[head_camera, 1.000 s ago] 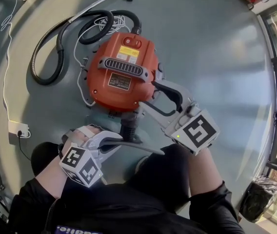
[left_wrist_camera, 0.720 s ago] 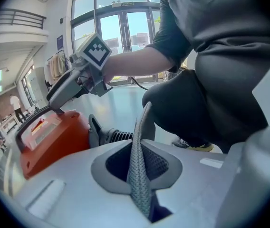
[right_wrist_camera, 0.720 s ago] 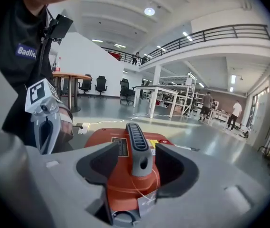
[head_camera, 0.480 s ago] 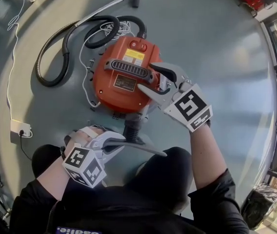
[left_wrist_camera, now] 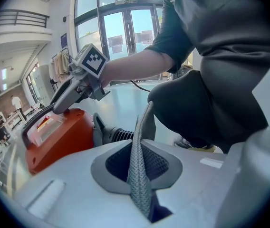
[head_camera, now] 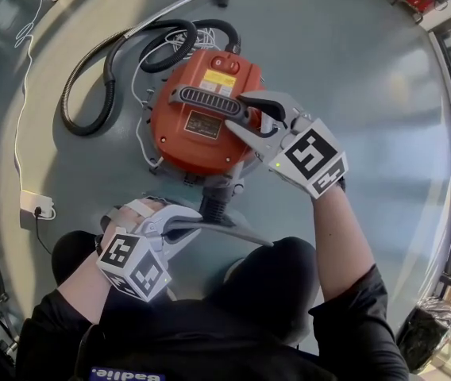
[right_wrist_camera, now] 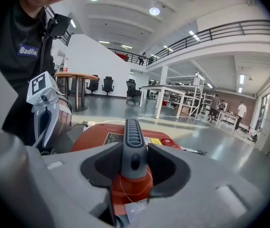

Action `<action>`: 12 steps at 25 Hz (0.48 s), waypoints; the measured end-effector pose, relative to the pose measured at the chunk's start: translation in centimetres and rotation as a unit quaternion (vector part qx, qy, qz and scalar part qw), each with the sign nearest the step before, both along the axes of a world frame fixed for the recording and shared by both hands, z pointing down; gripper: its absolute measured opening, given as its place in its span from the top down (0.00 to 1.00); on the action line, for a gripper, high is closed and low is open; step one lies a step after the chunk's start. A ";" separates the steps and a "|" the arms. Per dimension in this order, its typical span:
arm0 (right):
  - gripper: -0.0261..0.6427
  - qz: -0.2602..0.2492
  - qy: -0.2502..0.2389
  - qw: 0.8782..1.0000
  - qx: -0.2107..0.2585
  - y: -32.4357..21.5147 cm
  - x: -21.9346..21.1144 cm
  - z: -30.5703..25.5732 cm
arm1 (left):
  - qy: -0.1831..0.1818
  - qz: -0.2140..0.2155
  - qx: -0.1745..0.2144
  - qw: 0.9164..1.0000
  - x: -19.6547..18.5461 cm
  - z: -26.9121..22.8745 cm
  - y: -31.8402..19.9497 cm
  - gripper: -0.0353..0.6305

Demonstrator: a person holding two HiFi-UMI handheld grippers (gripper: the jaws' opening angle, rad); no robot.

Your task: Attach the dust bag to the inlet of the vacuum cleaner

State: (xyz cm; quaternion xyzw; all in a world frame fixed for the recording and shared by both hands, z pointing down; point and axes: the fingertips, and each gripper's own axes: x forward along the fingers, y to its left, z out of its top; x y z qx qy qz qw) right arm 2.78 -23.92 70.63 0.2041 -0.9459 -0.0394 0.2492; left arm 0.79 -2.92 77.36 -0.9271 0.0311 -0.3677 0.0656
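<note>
Dust bag pinched on the left, vacuum handle grabbed on the right

Left gripper has its fingers clamped on the bag's edge. The bag is a thin, flat grey mesh sheet seen edge-on, held low just beside the ribbed inlet on the near side of the orange vacuum cleaner, which sits on the floor. The vacuum body is closed up, so no telling what's inside. A second ago the right gripper was down by the inlet side. Now it's on top, and its fingers have just been closing and press both sides of the grey handle.
</note>
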 end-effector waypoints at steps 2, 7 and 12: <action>0.74 0.001 0.001 1.000 0.001 0.0 -0.1 0.0 | -0.001 -0.006 -0.007 1.000 -0.2 0.0 -0.2 0.87; 0.74 0.010 0.000 1.000 0.000 0.1 0.0 0.0 | -0.005 -0.016 -0.017 1.000 -0.2 -0.1 -0.8 0.86; 0.75 0.016 0.000 1.000 -0.003 0.0 -0.1 0.0 | -0.006 -0.031 -0.024 0.999 1.0 0.0 -1.1 0.84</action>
